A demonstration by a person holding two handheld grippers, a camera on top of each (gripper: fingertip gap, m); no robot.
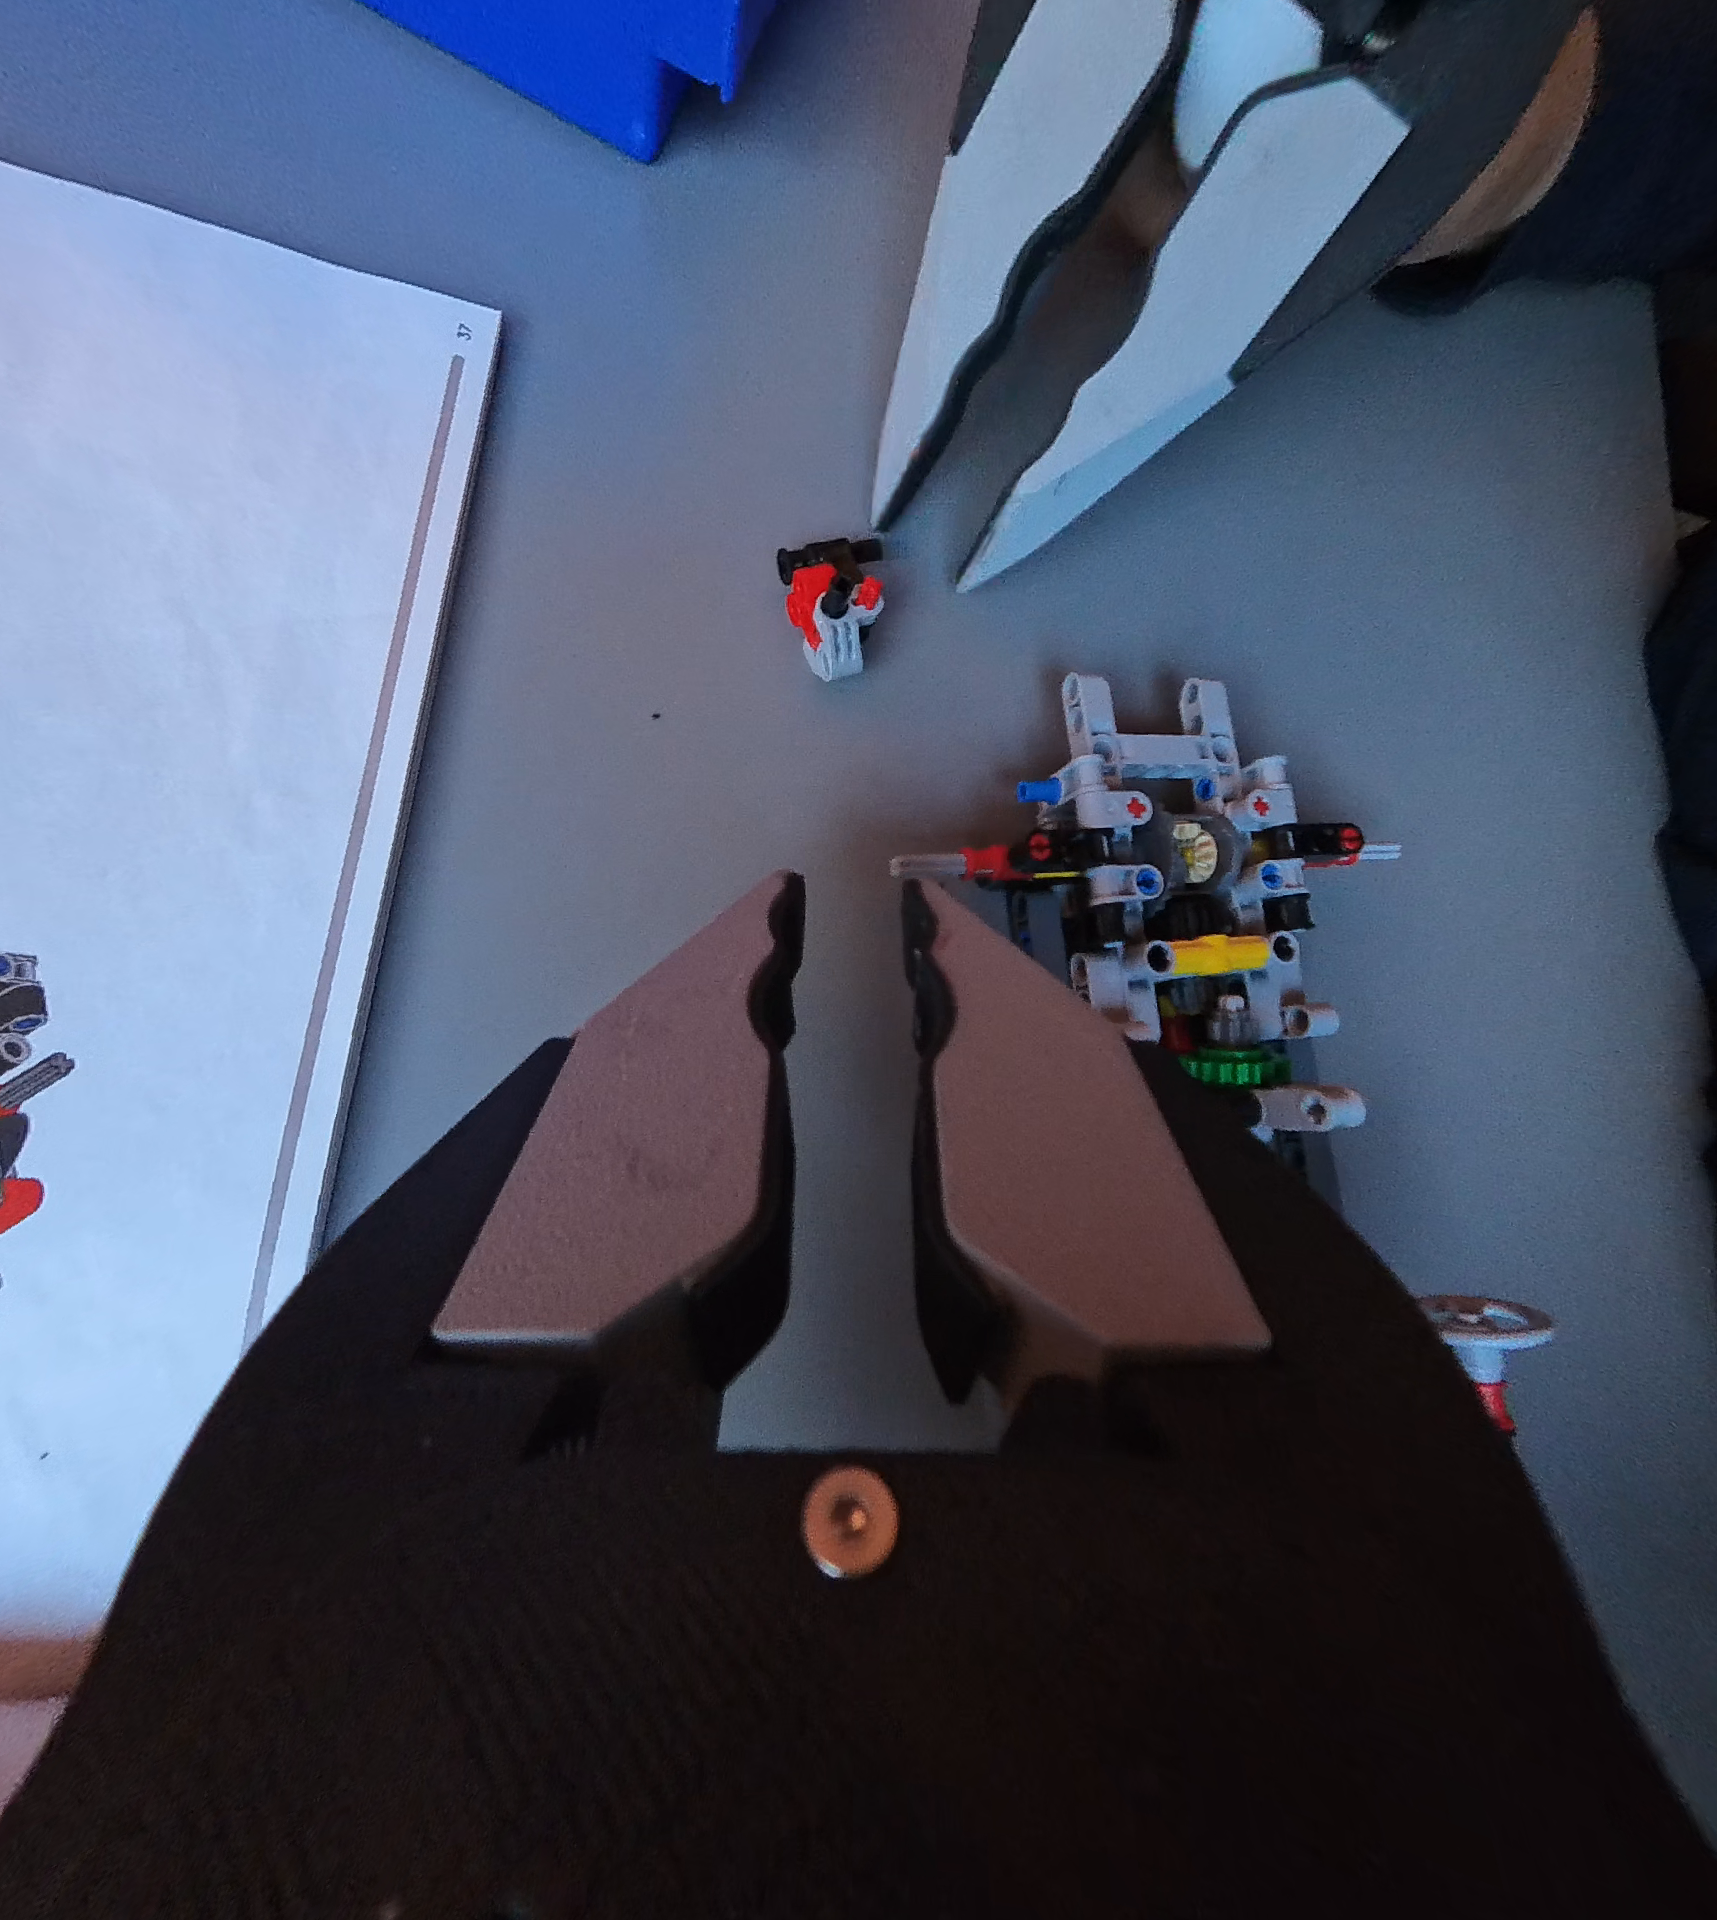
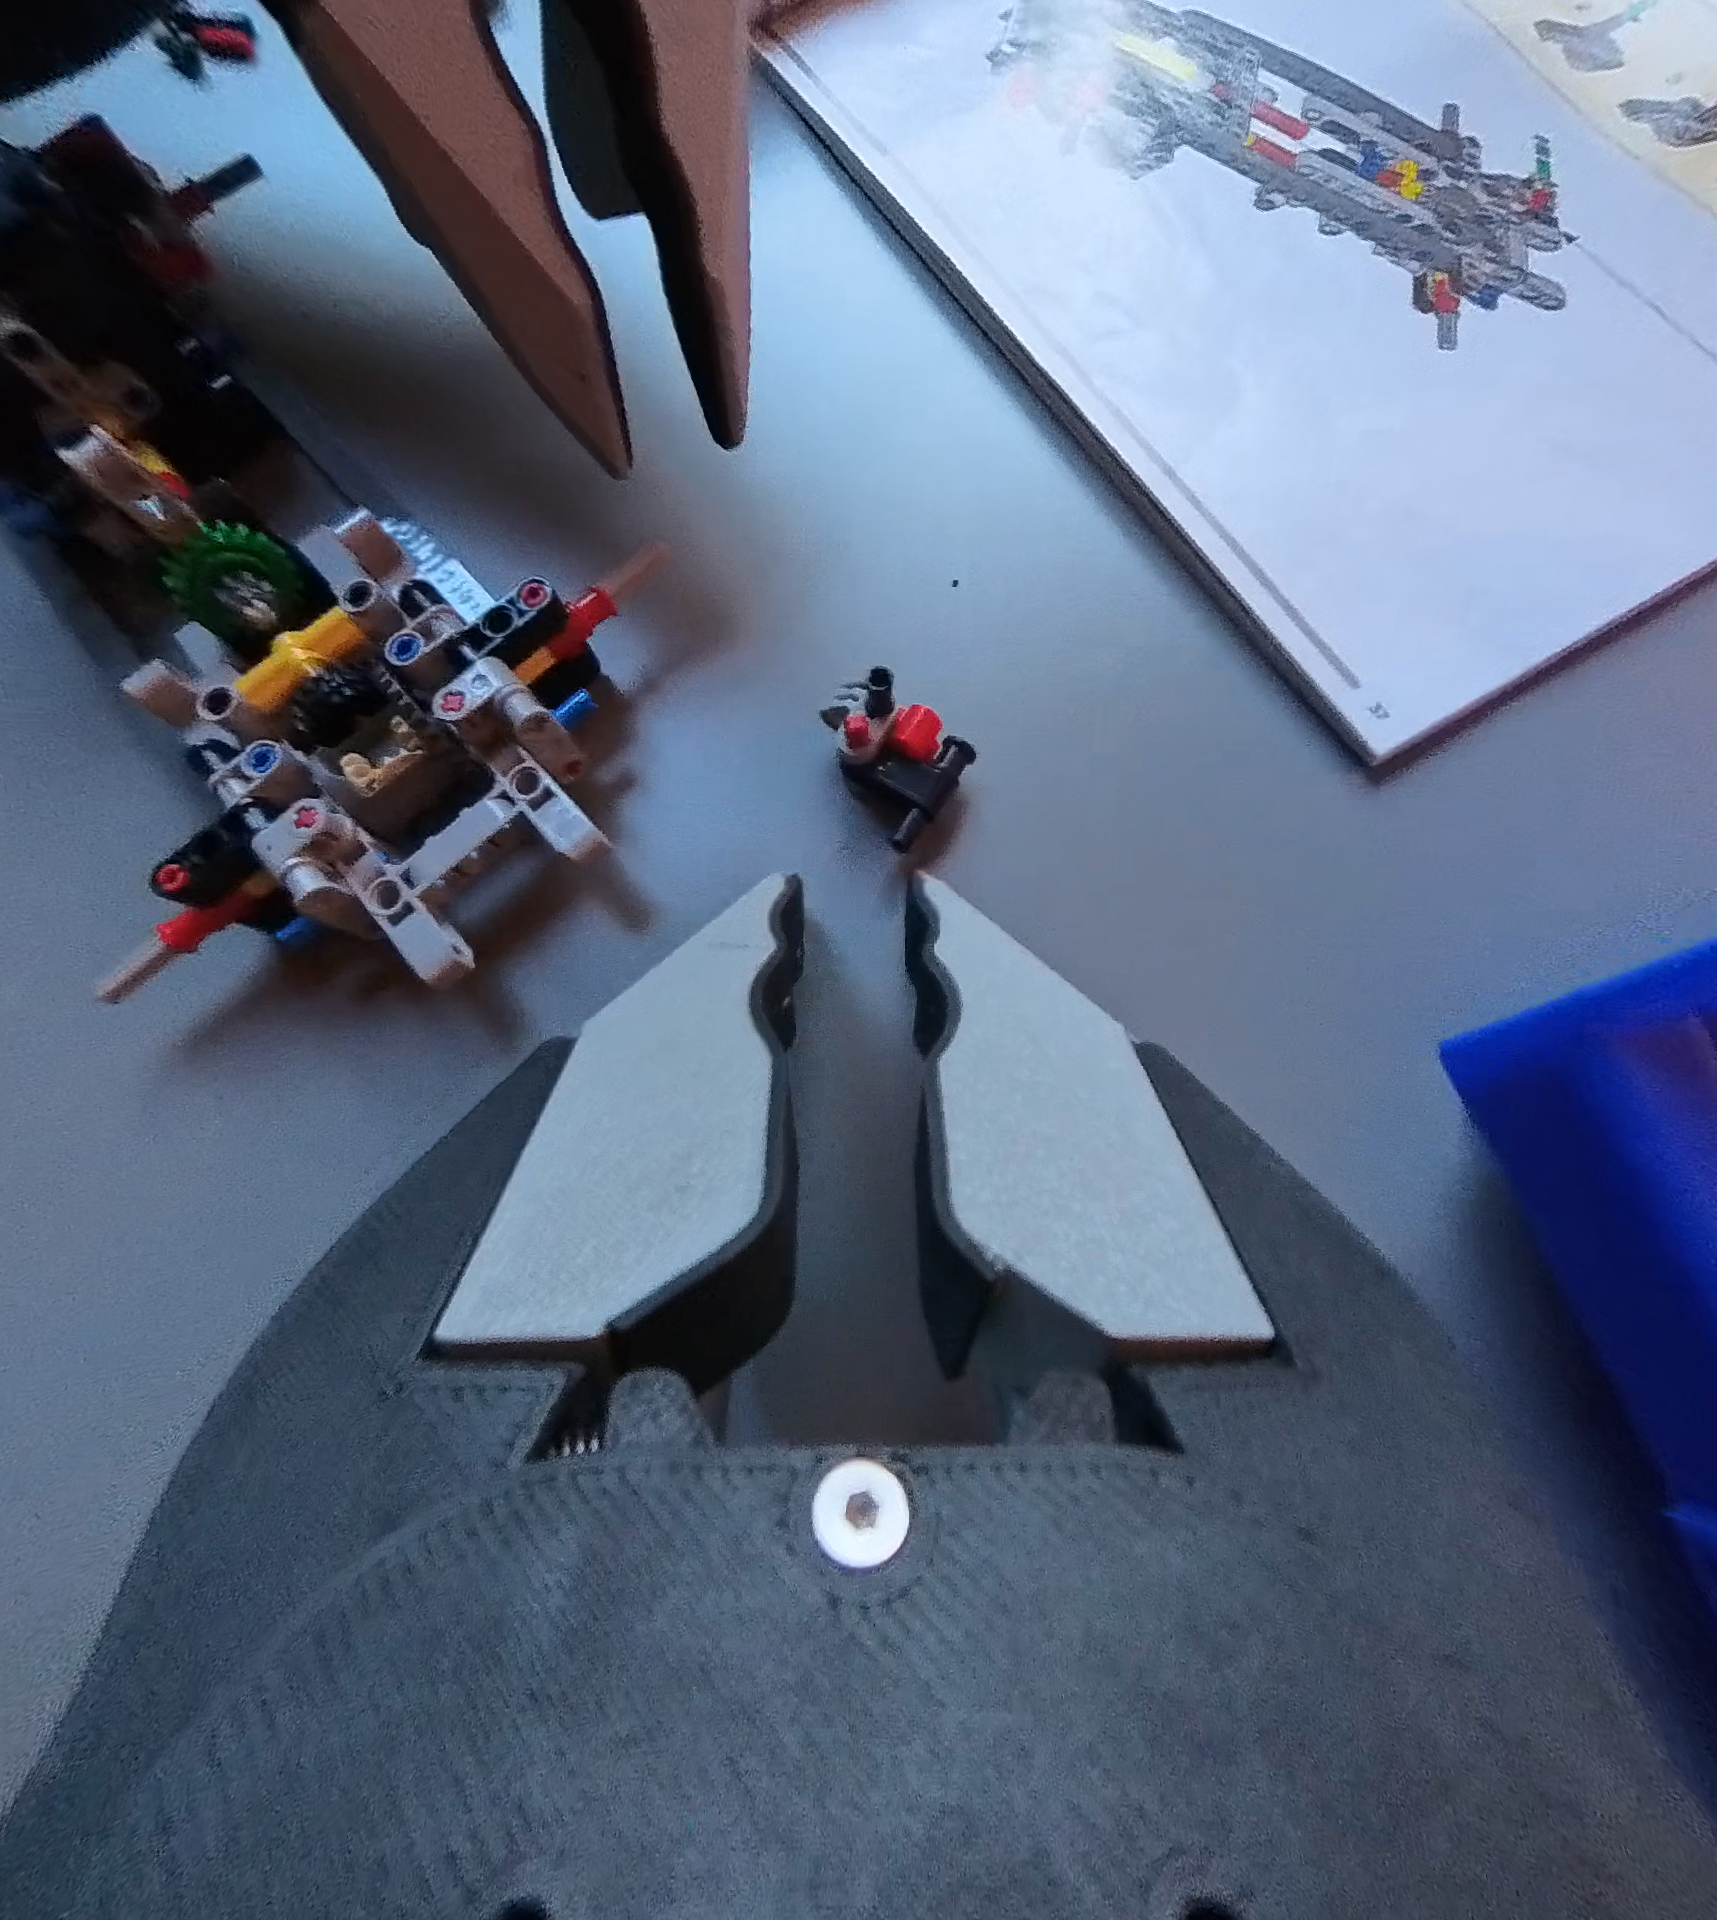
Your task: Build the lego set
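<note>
While both my grippers hang parted and empty, my right gripper (image 2: 854, 883) sits just near the small red-black piece (image 2: 895, 753); my left gripper (image 1: 852, 883) is beside the grey assembly (image 1: 1186, 883).

Small red, black and grey brick sub-assembly (image 2: 895, 753) lies loose on the grey bench (image 2: 1093, 935). Larger multicoloured brick assembly (image 2: 366, 758) lies near it, apart.

Left gripper (image 1: 852, 883) jaws parted, bare, beside brick assembly (image 1: 1186, 894), grey table (image 1: 625, 727)

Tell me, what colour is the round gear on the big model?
Green gear, clearest in the right wrist view.
</note>
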